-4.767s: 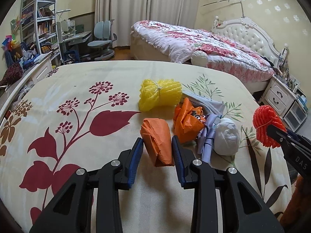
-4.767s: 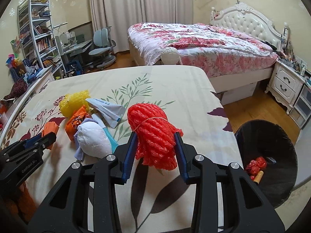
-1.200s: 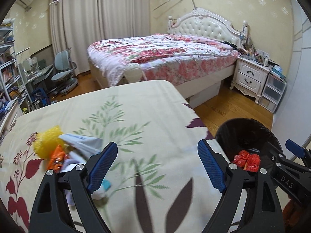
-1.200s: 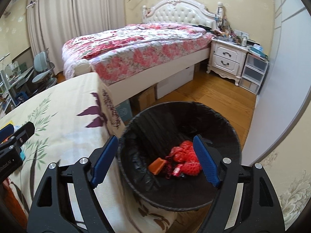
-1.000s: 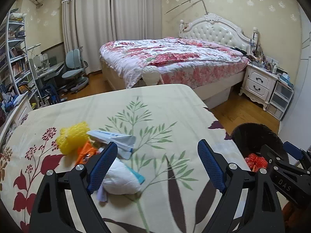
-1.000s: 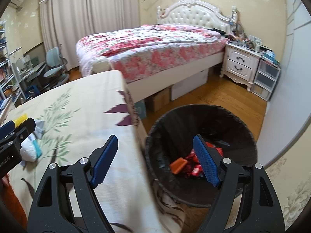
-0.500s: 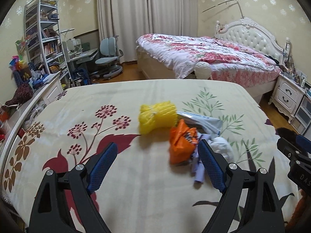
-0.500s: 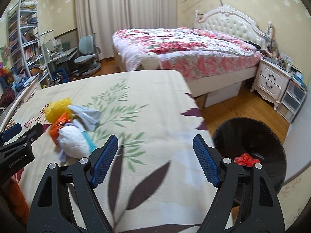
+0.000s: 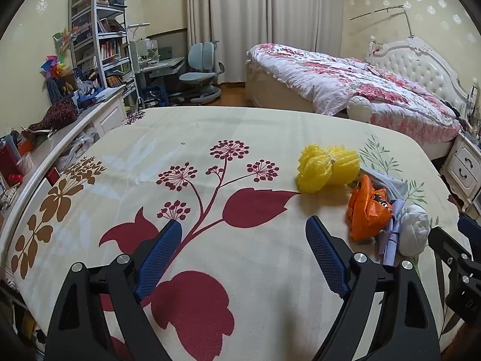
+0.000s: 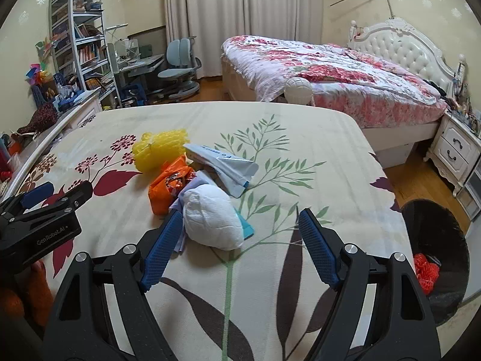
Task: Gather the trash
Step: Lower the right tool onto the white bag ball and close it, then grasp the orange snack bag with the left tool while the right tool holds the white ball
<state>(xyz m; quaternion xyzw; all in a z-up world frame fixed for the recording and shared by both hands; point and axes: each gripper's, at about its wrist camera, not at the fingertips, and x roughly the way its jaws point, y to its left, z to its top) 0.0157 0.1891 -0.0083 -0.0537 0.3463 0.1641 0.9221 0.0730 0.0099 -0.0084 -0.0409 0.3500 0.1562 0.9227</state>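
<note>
Left gripper [image 9: 243,257] and right gripper [image 10: 239,245] both wide open, empty. White crumpled wad [image 10: 212,221] near cream floral bedspread [image 10: 300,156] right edge.

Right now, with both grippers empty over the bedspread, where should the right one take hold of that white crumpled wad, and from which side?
Grip the white wad across its rounded middle, coming down from above and the near side. It is a soft oval lump lying just ahead of the right gripper, whose jaws stand wide. Its far-left side presses against the orange wrapper, so probably avoid that flank.
</note>
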